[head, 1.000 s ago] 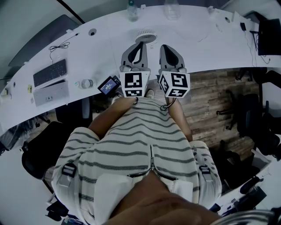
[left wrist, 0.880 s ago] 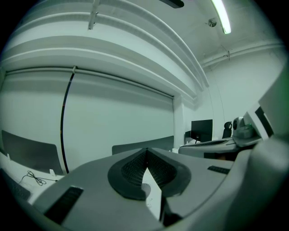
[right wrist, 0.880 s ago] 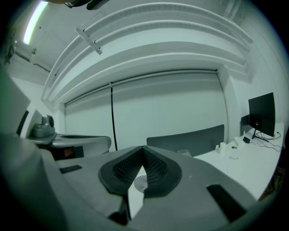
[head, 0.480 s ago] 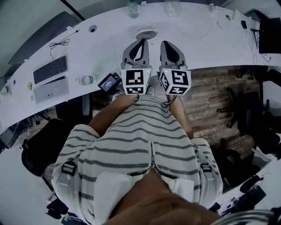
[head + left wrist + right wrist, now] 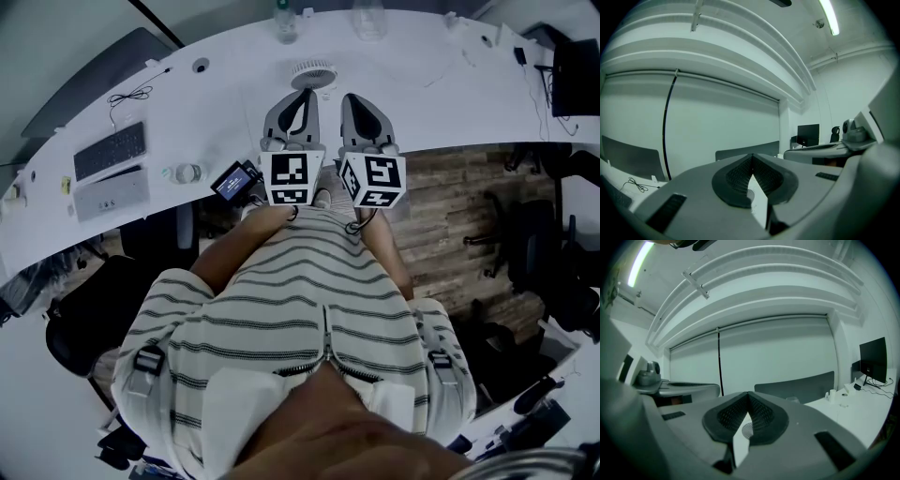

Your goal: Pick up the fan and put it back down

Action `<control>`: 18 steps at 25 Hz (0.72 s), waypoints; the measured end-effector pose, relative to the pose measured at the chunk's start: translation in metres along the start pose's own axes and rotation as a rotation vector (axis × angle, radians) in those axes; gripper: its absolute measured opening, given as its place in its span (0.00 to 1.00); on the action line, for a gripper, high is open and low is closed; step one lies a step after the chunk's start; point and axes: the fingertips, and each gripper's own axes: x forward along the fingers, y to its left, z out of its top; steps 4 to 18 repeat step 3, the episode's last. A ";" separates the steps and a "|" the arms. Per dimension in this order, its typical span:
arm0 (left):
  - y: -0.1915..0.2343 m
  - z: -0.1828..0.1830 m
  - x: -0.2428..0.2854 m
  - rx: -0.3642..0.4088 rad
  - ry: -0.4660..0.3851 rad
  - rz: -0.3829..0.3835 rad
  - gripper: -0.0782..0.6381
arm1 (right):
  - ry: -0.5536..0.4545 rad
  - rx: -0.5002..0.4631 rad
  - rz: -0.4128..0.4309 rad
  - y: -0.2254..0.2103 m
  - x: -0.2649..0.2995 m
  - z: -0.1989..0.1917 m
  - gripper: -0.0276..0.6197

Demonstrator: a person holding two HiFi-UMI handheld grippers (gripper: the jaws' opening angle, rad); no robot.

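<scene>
The small white fan (image 5: 312, 73) is standing on the white desk (image 5: 431, 103), just on the far side of the jaw tips. The left gripper (image 5: 300, 94) and the right gripper (image 5: 351, 98) are held side by side, both clenched on nothing, probably to be aimed at the fan before it is picked up.

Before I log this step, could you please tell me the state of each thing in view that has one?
Left gripper: shut, empty.
Right gripper: shut, empty.
Fan: resting on the desk, untouched, just beyond both grippers.
Small device: screen lit.
Monitor: screen dark.
</scene>
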 end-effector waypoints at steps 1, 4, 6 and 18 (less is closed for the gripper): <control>-0.001 0.000 -0.001 0.001 0.000 -0.001 0.12 | 0.000 -0.001 0.000 0.000 -0.001 0.000 0.06; -0.004 0.000 -0.001 0.005 -0.001 -0.004 0.12 | -0.001 -0.003 -0.001 -0.001 -0.003 0.001 0.06; -0.004 0.000 -0.001 0.005 -0.001 -0.004 0.12 | -0.001 -0.003 -0.001 -0.001 -0.003 0.001 0.06; -0.004 0.000 -0.001 0.005 -0.001 -0.004 0.12 | -0.001 -0.003 -0.001 -0.001 -0.003 0.001 0.06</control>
